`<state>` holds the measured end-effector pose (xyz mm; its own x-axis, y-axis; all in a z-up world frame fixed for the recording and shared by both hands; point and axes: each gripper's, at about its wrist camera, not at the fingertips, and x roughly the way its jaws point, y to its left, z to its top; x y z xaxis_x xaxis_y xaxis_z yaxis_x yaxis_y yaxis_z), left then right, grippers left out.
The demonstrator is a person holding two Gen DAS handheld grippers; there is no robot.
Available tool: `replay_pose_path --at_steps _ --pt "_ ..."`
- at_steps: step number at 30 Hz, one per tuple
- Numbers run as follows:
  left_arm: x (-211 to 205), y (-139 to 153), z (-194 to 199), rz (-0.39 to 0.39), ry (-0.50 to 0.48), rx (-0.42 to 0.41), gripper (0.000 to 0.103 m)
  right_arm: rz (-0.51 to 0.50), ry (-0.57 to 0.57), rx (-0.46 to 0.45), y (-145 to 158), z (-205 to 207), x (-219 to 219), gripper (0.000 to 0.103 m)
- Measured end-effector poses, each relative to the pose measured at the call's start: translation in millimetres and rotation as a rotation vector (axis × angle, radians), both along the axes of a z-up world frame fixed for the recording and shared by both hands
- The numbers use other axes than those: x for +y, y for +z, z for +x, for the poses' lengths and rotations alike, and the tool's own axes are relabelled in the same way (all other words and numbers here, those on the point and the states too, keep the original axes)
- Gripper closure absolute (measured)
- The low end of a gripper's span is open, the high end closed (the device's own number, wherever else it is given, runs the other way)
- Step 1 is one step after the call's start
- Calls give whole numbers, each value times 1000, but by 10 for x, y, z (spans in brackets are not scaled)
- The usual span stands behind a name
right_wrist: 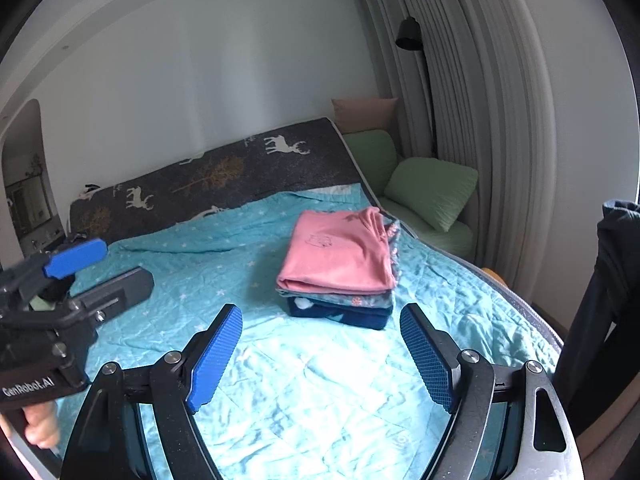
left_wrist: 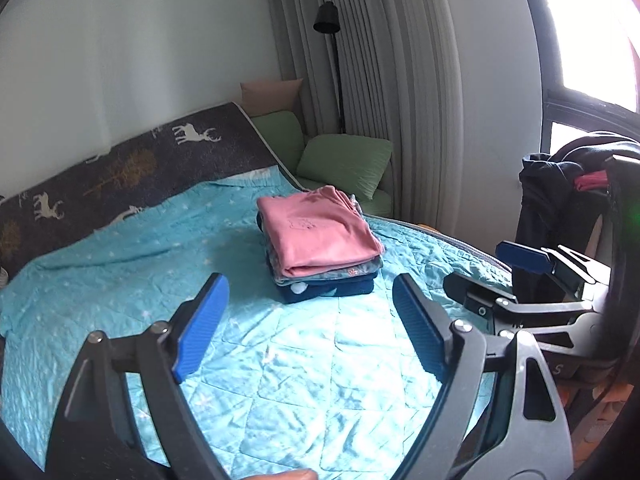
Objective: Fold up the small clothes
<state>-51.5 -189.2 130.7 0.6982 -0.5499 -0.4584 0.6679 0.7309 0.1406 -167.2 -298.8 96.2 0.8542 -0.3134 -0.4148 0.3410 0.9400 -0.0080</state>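
A stack of folded small clothes [left_wrist: 320, 240] lies on the turquoise quilt [left_wrist: 140, 264], with a pink garment [right_wrist: 340, 252] on top, a grey patterned one under it and a dark blue one [right_wrist: 344, 316] at the bottom. My left gripper [left_wrist: 310, 328] is open and empty, held above the quilt just short of the stack. My right gripper [right_wrist: 320, 356] is also open and empty, in front of the stack. Each gripper shows from the side in the other's view: the right one [left_wrist: 500, 276] and the left one [right_wrist: 108, 268].
A dark blanket with white deer [right_wrist: 224, 172] covers the bed's head end. Green cushions [right_wrist: 432, 192] lie right of the bed by the curtain [left_wrist: 380, 60] and floor lamp [left_wrist: 328, 20]. Dark clothes [left_wrist: 560, 176] hang at the right edge.
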Motion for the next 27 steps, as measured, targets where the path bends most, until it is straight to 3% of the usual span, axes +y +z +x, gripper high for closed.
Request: replay_pose_path --at_steps 12,27 --pt "-44 -233 72 15 13 49 19 15 -12 48 -147 127 -98 20" --pt "77 -319 180 -14 26 94 19 -21 -24 68 -193 218 -11 20"
